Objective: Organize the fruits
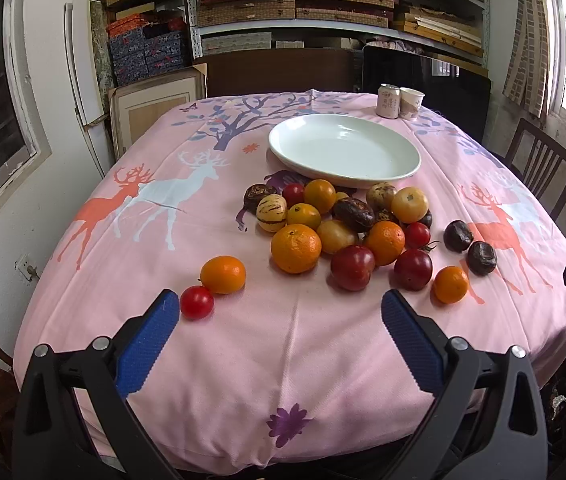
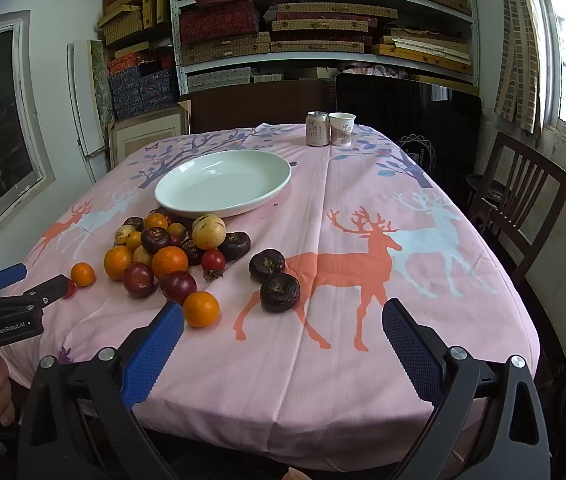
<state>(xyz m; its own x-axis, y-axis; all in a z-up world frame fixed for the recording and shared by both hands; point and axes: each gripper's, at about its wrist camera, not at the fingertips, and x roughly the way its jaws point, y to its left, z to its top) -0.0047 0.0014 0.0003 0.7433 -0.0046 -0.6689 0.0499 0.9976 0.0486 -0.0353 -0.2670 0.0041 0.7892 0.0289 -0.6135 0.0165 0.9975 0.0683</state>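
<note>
Here: left claw [image 1: 279,310] spread wide, released, gripping nothing, poised over bare pink cloth short of a cherry tomato [image 1: 197,302] and a small orange [image 1: 223,274]. Right claw [image 2: 283,320] likewise released and empty, near another small orange [image 2: 201,309] and two dark wrinkled fruits [image 2: 273,276]. Beyond, the main fruit heap [image 1: 339,224] touching the near rim of an empty white plate [image 1: 283,148]. Likely risks: round fruit rolling off when nudged by a blue pad; soft tomatoes bruised by too firm a squeeze; loose cloth dragging and toppling the heap. Worktop draped in a deer-print tablecloth [image 2: 363,360]; drink can [image 2: 317,129] and paper cup [image 2: 341,129] at the far edge; stacked boxes on shelves [image 2: 323,56] behind, a wooden chair [image 2: 519,200] to the right.
</note>
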